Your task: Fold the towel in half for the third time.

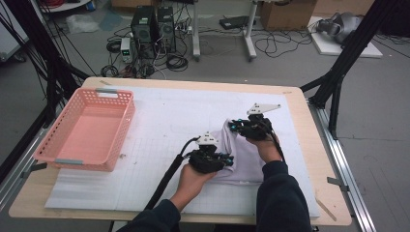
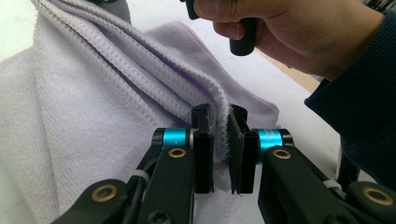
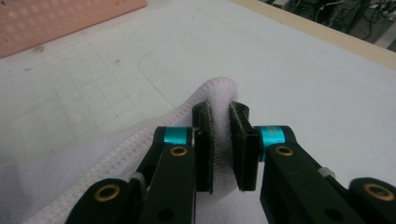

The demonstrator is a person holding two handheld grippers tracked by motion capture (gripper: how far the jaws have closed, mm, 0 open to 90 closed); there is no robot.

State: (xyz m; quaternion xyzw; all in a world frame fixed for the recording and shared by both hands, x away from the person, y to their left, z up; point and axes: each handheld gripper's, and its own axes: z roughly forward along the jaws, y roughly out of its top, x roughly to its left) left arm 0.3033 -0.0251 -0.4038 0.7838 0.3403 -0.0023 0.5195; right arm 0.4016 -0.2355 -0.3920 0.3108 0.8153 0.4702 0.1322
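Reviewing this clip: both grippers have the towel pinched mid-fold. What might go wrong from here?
The left gripper and right gripper each pinch only the hemmed edge of the towel, so a tug could pull the hem free. In the left gripper view several layers bunch at the jaws; one layer may slip and spoil the fold. The pink basket sits near the table's left edge, so a wide swing could nudge it.

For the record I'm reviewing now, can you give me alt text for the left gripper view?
The left gripper is shut on the stitched edge of a pale lilac towel, whose folds run up and away to the left. Beyond, the person's other hand grips a black handle above the white mat.
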